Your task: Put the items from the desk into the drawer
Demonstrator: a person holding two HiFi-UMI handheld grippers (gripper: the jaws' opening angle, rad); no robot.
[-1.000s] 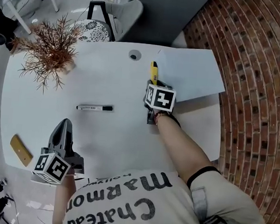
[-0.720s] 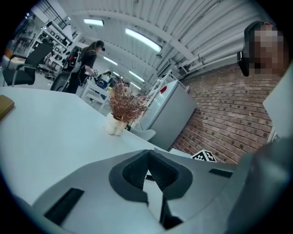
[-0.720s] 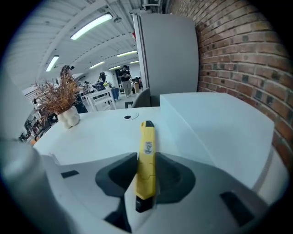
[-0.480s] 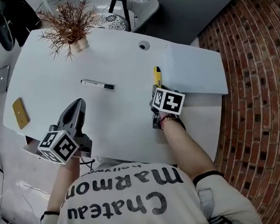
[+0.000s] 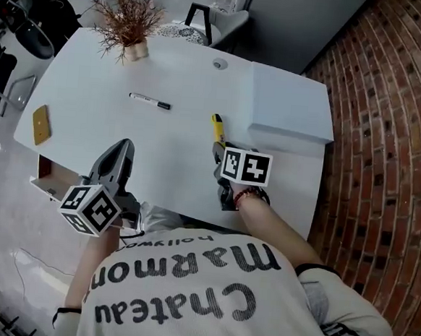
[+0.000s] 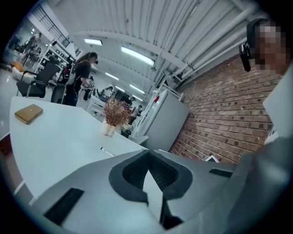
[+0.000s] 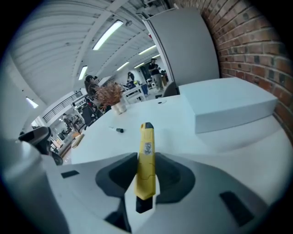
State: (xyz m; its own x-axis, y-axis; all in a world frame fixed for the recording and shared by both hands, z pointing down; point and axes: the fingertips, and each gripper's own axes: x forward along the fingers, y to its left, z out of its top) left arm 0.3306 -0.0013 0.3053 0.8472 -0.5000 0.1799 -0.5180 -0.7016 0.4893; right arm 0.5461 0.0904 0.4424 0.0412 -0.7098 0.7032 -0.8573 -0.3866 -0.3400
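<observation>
Our right tool [image 5: 219, 148] pinches the yellow utility knife [image 7: 146, 155] near its rear, tip jutting ahead; it looks light, stiff, slick. Our left tool [image 6: 149, 155] sits closed, empty.

Note bright, even light from ceiling strip lights [image 6: 136, 55] above desk [image 5: 188, 82]. Expect faint shadows on desk. Your gripper views bend beyond desk edges, corners black, foreground soft.
</observation>
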